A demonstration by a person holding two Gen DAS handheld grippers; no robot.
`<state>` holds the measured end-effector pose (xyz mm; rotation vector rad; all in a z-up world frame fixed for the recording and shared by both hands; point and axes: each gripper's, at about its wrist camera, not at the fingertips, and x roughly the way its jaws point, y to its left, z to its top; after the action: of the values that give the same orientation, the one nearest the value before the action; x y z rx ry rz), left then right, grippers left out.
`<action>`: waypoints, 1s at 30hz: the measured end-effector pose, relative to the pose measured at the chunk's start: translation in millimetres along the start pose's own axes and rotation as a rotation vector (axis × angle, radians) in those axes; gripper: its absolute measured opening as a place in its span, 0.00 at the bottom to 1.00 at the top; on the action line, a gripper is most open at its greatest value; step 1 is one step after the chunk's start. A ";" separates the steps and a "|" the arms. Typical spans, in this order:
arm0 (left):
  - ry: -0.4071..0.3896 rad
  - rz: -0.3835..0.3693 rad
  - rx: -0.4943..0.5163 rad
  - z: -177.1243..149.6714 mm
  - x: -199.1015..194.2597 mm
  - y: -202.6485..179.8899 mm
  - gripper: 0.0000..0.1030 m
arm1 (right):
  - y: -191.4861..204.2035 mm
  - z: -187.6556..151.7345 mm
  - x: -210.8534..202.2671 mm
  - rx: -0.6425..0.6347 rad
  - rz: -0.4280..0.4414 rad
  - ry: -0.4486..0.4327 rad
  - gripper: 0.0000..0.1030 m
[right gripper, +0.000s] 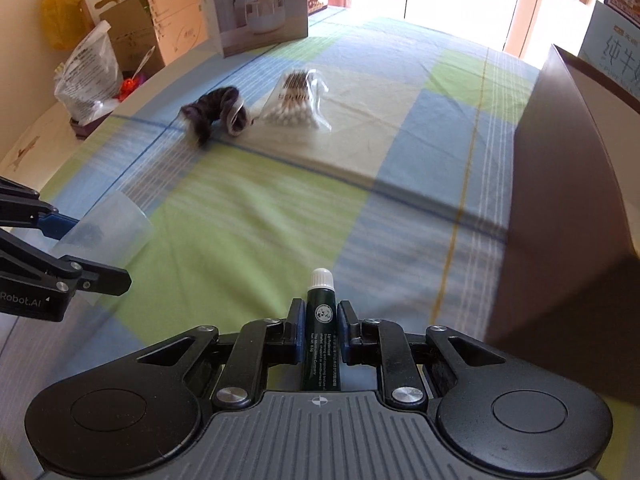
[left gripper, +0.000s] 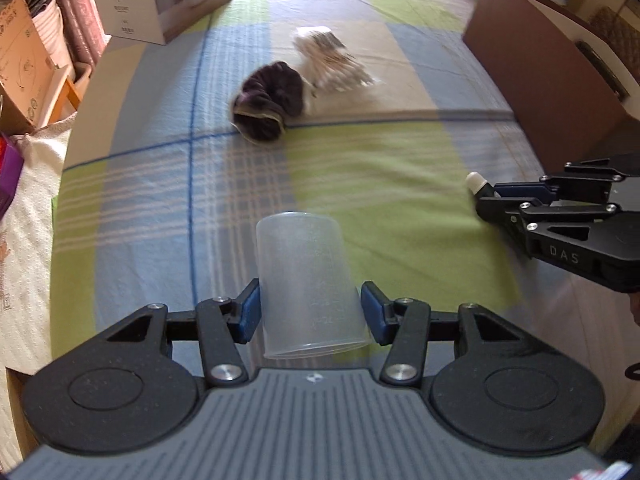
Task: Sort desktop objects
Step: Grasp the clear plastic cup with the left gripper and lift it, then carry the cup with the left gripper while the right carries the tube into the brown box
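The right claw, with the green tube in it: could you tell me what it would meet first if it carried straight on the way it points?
Probably the checked cloth itself: the right claw tilts downward over a bare patch. The brown box stands off to its right, though depth is hard to judge.

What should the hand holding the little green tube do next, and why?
Probably carry it toward the brown box. The right gripper is already shut on the green tube, lifted off the checked cloth, and the box stands close on that side. That looks like where sorted things go, though its inside is hidden.
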<state>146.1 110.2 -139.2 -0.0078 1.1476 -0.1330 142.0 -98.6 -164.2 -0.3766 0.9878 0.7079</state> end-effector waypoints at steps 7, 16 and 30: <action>0.000 0.060 0.026 -17.3 -10.3 -11.6 0.61 | 0.5 -22.3 -13.7 0.027 -0.015 -0.020 0.15; 0.010 0.132 0.044 -7.9 -1.2 -20.6 0.52 | -11.6 -24.8 -11.7 0.045 -0.044 -0.054 0.45; 0.023 0.115 0.022 -16.7 -3.9 -42.1 0.46 | 4.9 -36.8 -19.6 -0.049 0.030 -0.059 0.14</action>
<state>125.0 70.0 -139.3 0.0788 1.1663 -0.0436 108.6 -123.9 -166.2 -0.3826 0.9234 0.7672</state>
